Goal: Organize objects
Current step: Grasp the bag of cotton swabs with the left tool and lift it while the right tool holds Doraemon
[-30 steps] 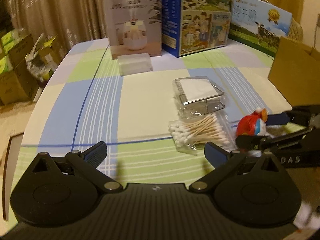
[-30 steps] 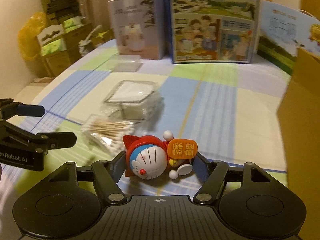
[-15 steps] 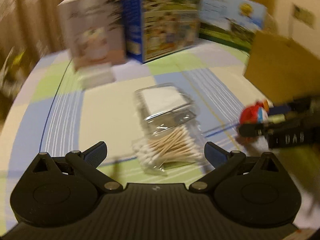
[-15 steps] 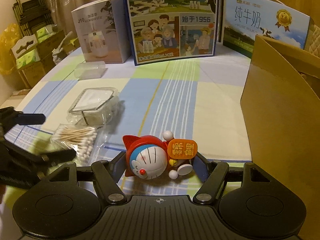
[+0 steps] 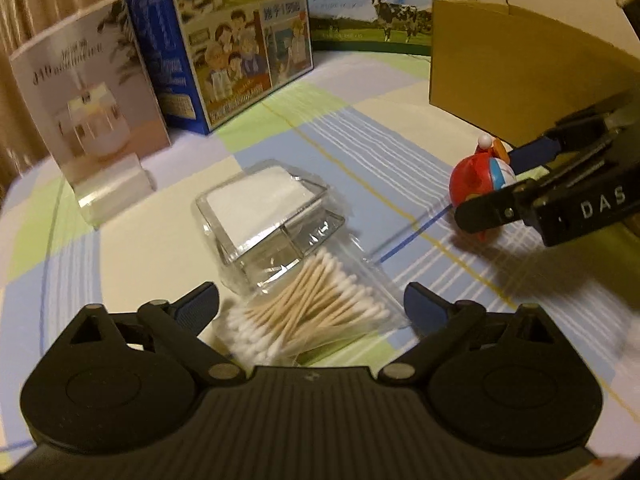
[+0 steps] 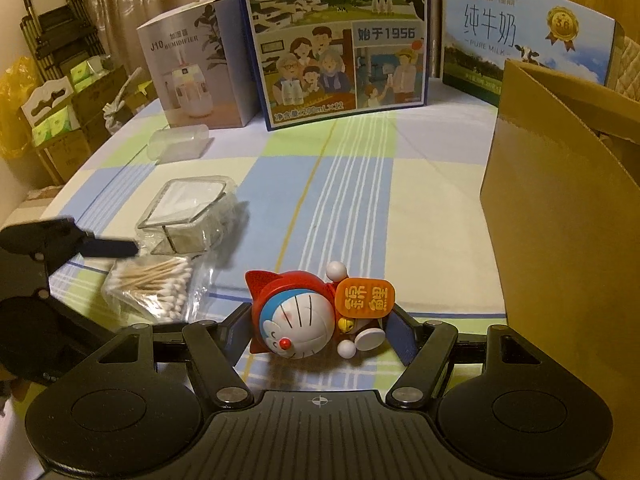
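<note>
1. The right claw (image 6: 320, 330) grips the cat toy (image 6: 308, 316) sideways by head and feet, just over the tabletop (image 6: 352, 184), probably bound for the cardboard box (image 6: 560, 200) beside it
2. The left claw (image 5: 312, 306) stands wide and has just been closing slightly, straddling the bag of cotton swabs (image 5: 316, 316) without pinching it
3. The clear lidded case (image 5: 268, 216) touches that bag, likely next
</note>
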Demonstrator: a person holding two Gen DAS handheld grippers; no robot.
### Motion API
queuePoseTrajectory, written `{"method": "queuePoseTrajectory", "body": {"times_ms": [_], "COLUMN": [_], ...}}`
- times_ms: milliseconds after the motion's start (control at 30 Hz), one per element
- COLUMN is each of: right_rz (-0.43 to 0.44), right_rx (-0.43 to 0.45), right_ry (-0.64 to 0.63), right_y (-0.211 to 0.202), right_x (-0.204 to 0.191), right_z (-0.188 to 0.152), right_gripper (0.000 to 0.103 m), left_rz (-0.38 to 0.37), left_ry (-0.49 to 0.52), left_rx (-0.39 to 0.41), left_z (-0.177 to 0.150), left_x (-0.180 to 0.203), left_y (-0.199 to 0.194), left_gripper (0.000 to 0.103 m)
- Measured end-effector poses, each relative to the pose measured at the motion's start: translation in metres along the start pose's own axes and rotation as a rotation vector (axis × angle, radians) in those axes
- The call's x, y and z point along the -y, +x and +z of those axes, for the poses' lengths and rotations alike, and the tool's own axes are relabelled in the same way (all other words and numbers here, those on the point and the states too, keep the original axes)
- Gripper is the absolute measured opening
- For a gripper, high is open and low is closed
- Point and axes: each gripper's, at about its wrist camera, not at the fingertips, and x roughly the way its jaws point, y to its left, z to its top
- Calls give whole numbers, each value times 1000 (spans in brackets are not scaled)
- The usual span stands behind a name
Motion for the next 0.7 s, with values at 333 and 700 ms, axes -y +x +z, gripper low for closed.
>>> {"method": "queuePoseTrajectory", "body": {"times_ms": [333, 700], "right_rz": [18, 6], "right_rx": [15, 19], "right_ry": [0, 31], "right_y": [-13, -23], "right_x": [-4, 5], "right_z": [-1, -1], "right_gripper": [67, 67], "left_rz": [-50, -15], "left_ry": [-98, -163], "left_rx": [-117, -118], "left_z": [-12, -6], "left_x": [16, 25], "left_y": [-23, -23], "left_gripper": [62, 54]}}
